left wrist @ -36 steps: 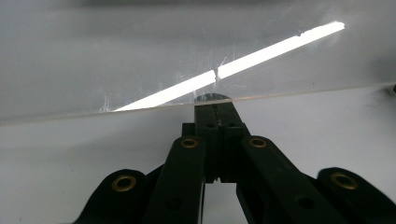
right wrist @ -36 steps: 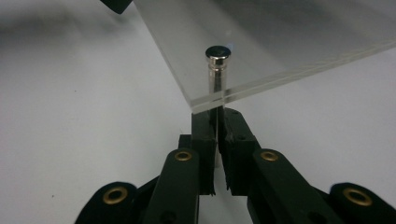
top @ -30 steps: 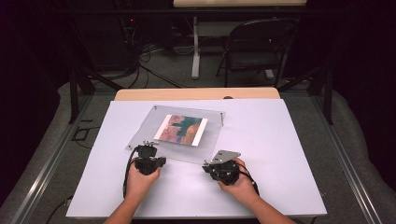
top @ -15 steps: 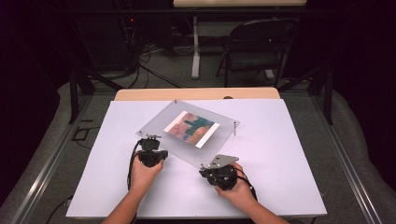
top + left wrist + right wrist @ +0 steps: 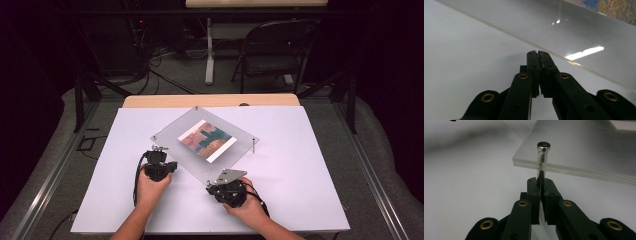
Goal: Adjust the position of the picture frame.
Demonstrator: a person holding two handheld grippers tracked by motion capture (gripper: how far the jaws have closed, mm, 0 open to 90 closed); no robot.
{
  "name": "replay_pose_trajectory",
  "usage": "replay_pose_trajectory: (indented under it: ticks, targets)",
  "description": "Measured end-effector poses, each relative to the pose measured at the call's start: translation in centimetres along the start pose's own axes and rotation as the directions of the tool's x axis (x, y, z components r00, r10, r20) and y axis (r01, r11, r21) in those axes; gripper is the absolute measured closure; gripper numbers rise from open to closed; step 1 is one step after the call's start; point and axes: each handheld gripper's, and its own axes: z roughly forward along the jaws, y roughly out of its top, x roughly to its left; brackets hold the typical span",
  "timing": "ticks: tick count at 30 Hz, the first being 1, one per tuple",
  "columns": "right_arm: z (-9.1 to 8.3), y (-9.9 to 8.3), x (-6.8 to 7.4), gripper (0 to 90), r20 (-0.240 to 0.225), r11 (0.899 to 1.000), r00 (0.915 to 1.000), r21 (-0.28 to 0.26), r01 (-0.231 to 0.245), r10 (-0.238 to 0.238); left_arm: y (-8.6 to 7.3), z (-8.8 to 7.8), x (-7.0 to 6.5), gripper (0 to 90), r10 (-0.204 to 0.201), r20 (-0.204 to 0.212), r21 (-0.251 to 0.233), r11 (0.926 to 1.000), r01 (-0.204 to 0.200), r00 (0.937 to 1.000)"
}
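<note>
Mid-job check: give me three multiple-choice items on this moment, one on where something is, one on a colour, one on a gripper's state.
1. Where does the right gripper meet the clear acrylic frame?
A. at a metal corner post
B. on the printed picture
C. nowhere, it lies apart on the table

2. What colour is the table top under the frame?
A. green
B. white
C. red

3. How do the left gripper's jaws stand?
A. wide open
B. shut, with nothing between them
C. shut on a cloth

Answers:
1 A, the right gripper view has the jaws closed around the metal post at the frame's corner.
2 B, the high view shows a white surface.
3 B, the left gripper view has the jaws pressed together just short of the frame's edge.
</note>
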Motion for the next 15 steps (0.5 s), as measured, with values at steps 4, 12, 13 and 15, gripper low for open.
replay_pose_trajectory:
  ticks: [4, 12, 13, 15]
  targets:
    - [0.4, 0.0, 0.5, 85.4, -0.016, 1.000, 0.9998, 0.000, 0.013, -0.013, -0.9, -1.0, 0.3, 81.5, -0.010, 0.027, -0.022, 0.9997, 0.010, 0.9996]
    - [-0.4, -0.2, 0.2, 69.7, -0.067, 1.000, 0.9976, 0.018, -0.018, 0.019, -3.3, -2.6, 0.1, 61.6, 0.009, 0.059, -0.064, 0.9979, -0.005, 0.9982]
    - [-0.4, -0.2, 0.2, 69.7, -0.067, 1.000, 0.9976, 0.018, -0.018, 0.019, -3.6, -2.8, 0.1, 61.6, 0.015, 0.071, -0.067, 0.9977, -0.010, 0.9974]
    - [-1.0, -0.3, 0.3, 65.3, -0.060, 1.000, 0.9982, 0.015, -0.002, 0.003, -4.2, -3.1, -0.3, 57.9, 0.035, 0.081, -0.076, 0.9967, -0.029, 0.9961]
